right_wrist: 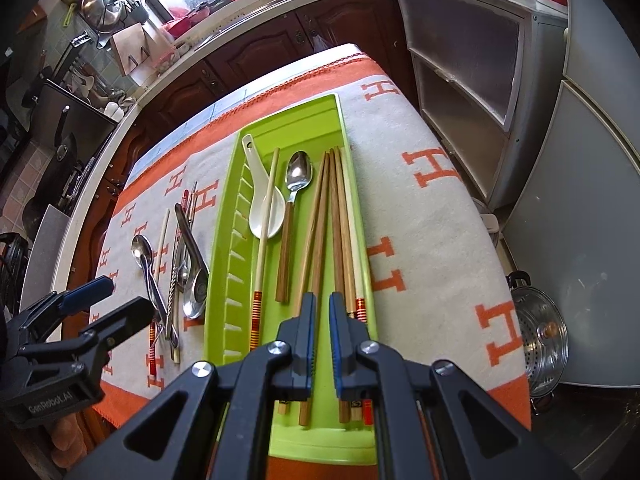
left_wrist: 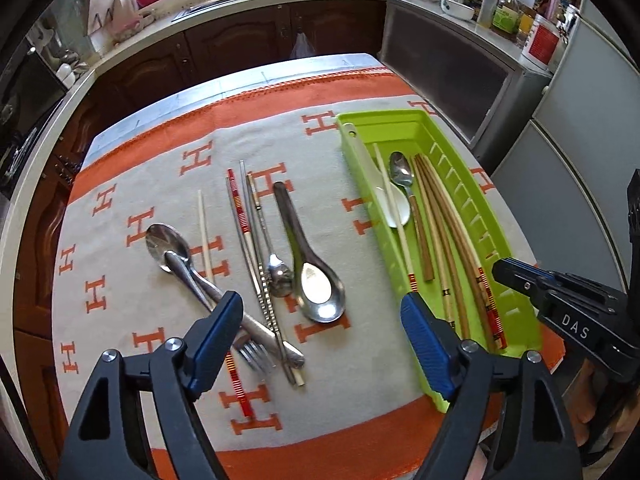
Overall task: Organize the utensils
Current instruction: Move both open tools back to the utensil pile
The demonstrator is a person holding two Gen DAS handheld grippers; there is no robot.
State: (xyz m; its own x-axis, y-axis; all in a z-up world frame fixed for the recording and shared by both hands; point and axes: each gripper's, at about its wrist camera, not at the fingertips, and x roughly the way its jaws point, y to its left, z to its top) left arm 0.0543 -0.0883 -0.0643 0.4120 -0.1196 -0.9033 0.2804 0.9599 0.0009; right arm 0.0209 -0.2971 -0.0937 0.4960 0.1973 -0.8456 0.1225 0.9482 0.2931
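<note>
The cloth (left_wrist: pixel 352 368), grey with orange letters, covers the table and fills the middle of both views. On it, right of centre in the left wrist view, lies the green tray (left_wrist: pixel 516 308), long and slotted along one wall. The tray already holds a white spoon (left_wrist: pixel 394 202), a wood-handled spoon (left_wrist: pixel 402 172) and several chopsticks (left_wrist: pixel 460 256), all lying lengthwise.

Left of the tray, loose on the cloth, lie the utensils not yet sorted: a steel ladle spoon (left_wrist: pixel 316 284), a big spoon (left_wrist: pixel 166 246), a fork (left_wrist: pixel 250 350), a small spoon (left_wrist: pixel 278 276), a white chopstick (left_wrist: pixel 205 236), a red-banded chopstick (left_wrist: pixel 240 216) and metal ones (left_wrist: pixel 260 280).

The left gripper (left_wrist: pixel 320 340), at the bottom of its own view, hovers over this pile with jaws spread wide and nothing between them. The right gripper (right_wrist: pixel 322 336) hangs over the near end of the tray; its jaws are nearly pressed together, with no clear hold on anything.

The step in hand looks like a fresh pick from the pile. It is best to take one piece that lies on top, such as the ladle spoon, and grip across its narrow handle. The crossed fork and big spoon would likely drag each other. Lay the piece lengthwise in the tray, clear of the right gripper.
</note>
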